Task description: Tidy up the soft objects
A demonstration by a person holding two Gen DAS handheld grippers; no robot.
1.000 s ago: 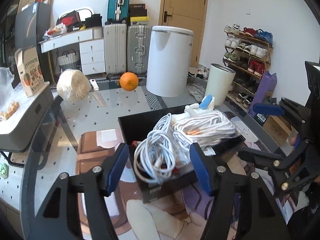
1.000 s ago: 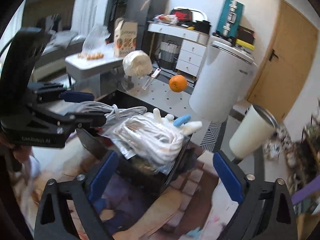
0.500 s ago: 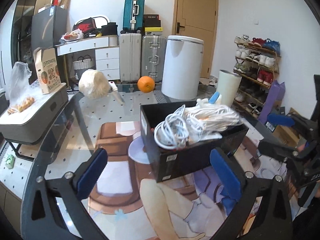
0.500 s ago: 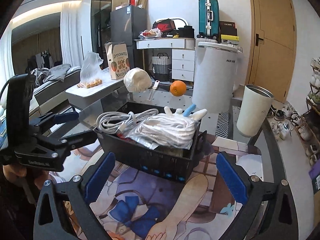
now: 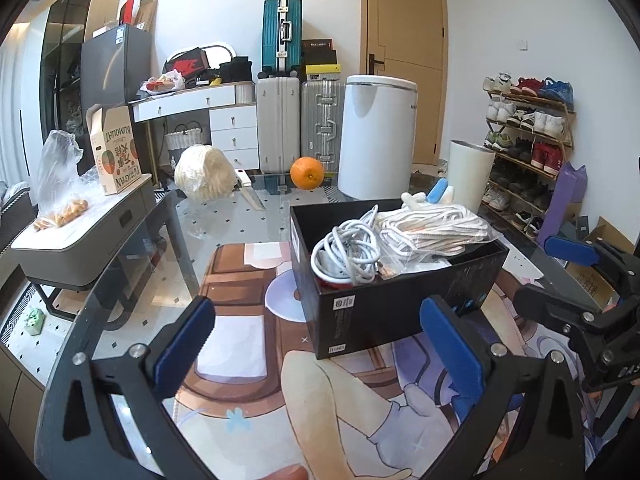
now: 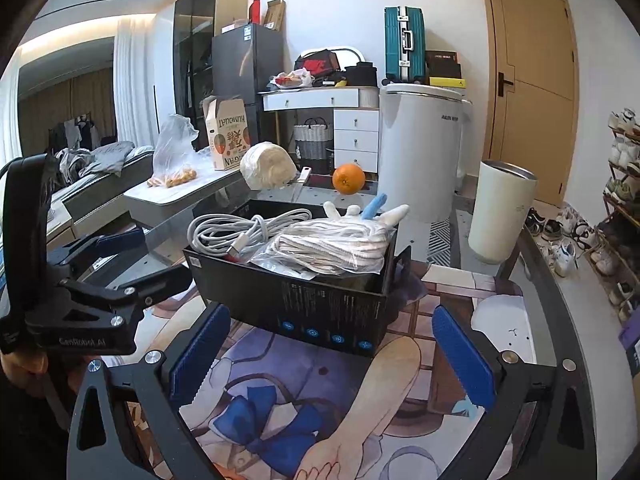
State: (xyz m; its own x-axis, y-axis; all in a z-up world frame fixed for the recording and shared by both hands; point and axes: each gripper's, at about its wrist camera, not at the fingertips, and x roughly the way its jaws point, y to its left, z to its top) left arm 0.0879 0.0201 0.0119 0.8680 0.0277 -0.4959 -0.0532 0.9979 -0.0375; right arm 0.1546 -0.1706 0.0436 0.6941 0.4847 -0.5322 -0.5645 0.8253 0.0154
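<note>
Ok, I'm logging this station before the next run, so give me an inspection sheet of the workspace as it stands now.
Surface: glass table with an illustrated mat on it.
Job's things: black box standing on the mat, holding a coiled white cable and a bagged white rope bundle; both poke above the rim.
Clutter: orange, knife, wrapped pale round bundle, white tumbler.
Grippers: left gripper and right gripper both open, empty, short of the box.
Cables: only the coiled one in the box.
Surroundings: suitcases, shoe rack, door.
</note>
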